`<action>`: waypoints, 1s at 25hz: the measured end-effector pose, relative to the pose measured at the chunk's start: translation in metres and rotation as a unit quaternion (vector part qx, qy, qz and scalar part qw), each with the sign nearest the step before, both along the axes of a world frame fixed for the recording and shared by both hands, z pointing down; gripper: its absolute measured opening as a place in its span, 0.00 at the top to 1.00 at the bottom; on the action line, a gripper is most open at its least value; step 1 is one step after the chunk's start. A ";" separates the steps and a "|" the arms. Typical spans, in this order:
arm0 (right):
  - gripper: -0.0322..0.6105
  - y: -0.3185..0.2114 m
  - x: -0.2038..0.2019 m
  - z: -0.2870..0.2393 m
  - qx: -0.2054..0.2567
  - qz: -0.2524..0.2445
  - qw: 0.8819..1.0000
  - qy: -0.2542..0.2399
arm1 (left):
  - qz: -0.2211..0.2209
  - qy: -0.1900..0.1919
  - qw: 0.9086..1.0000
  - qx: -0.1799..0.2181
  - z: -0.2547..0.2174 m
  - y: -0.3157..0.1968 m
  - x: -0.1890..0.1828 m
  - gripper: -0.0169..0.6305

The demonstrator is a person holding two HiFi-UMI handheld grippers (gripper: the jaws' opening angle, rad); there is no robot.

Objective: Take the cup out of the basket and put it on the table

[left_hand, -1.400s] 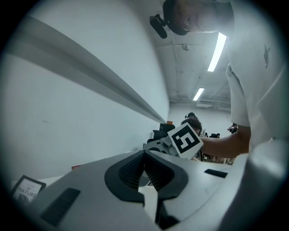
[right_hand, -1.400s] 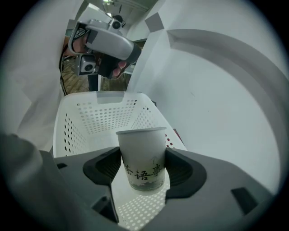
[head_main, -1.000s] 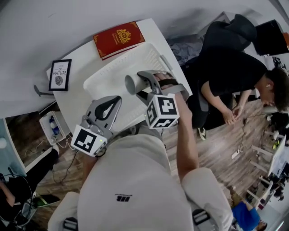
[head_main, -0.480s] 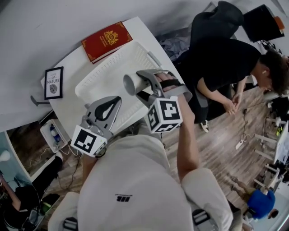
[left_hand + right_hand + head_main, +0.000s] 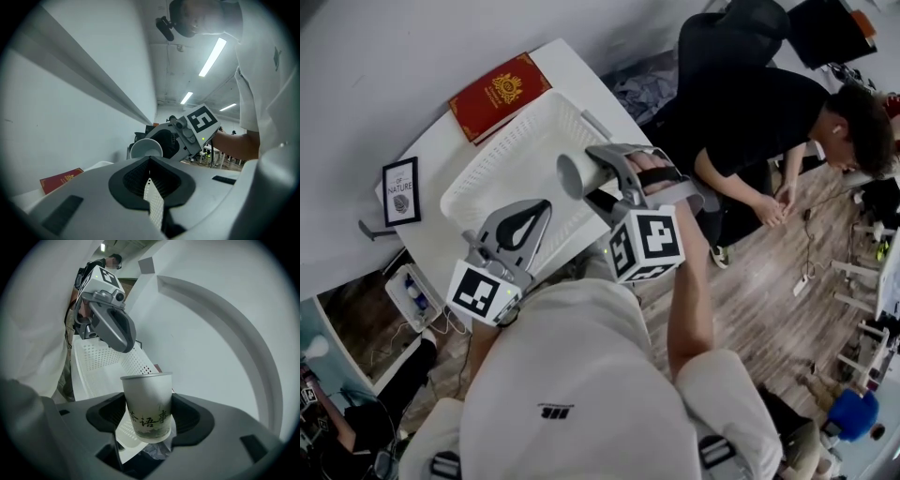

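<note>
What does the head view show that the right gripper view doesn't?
Only the head view shows the framed picture on the table and the wooden floor. Only the right gripper view shows the dark writing printed on the side of the cup. Both show the cup held in the right tool, the white basket, and the left tool.

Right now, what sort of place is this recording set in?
Probably a shared office or lab workspace: ceiling strip lights, a white table on a wood-look floor with loose cables, and another person sitting close by.
</note>
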State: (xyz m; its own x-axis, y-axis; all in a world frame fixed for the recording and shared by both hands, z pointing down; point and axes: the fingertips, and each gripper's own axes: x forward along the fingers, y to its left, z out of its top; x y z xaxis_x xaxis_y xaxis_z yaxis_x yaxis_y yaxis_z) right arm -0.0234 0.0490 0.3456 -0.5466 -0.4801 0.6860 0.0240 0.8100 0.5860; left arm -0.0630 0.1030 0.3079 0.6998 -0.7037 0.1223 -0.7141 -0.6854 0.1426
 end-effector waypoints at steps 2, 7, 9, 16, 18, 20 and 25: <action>0.46 -0.003 0.009 -0.003 0.004 0.009 1.000 0.000 | 0.009 0.000 1.000 0.001 -0.001 -0.003 0.007 0.96; 0.46 -0.011 0.035 -0.007 0.009 0.037 0.999 0.003 | 0.029 0.001 1.000 0.000 -0.001 -0.013 0.025 0.96; 0.46 -0.014 0.047 -0.007 0.011 0.048 0.999 0.005 | 0.038 0.001 0.999 0.001 0.000 -0.016 0.033 0.96; 0.46 -0.026 0.083 -0.009 0.013 0.084 0.996 0.007 | 0.063 -0.001 0.998 0.000 0.000 -0.028 0.059 0.96; 0.46 -0.030 0.092 -0.008 0.013 0.092 0.996 0.007 | 0.067 -0.001 0.998 -0.002 0.001 -0.031 0.065 0.96; 0.46 -0.034 0.100 -0.008 0.012 0.098 0.995 0.006 | 0.069 -0.002 0.998 -0.004 0.001 -0.035 0.070 0.96; 0.46 -0.046 0.116 -0.002 0.008 0.110 0.994 0.010 | 0.071 -0.002 0.997 -0.007 0.002 -0.044 0.080 0.96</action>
State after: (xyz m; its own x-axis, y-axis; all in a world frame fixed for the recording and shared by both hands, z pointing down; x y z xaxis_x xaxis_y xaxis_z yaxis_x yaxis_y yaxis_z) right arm 0.0930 0.0032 0.3437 -0.4140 -0.5968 0.6873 -0.1408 0.7880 0.5993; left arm 0.0168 0.0591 0.3099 0.7918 -0.5958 0.1347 -0.6106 -0.7777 0.1495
